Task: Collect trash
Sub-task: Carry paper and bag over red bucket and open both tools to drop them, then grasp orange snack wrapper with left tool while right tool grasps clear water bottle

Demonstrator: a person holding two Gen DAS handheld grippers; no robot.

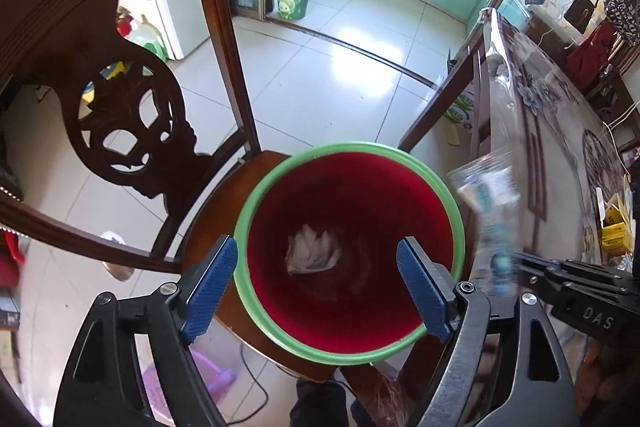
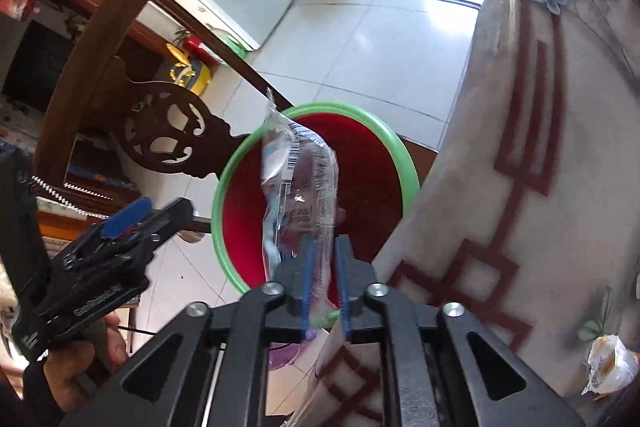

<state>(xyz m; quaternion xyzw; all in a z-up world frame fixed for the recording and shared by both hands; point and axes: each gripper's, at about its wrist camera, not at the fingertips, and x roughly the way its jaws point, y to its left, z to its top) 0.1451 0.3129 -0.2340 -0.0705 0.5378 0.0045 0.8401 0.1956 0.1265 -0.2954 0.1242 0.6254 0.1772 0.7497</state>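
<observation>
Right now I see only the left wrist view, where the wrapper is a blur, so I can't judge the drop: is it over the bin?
Observer: Yes, in the right wrist view the wrapper stands up from the right tongs over the bin.
Operator: Gripped?
Observer: It sits between pads slightly apart; whether they press, I can't tell.
Operator: More trash on the table?
Observer: A torn packet lies on the table, right of the tongs.

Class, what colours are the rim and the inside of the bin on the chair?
The bin has a green rim and red inside, clearest in the left wrist view.
</observation>
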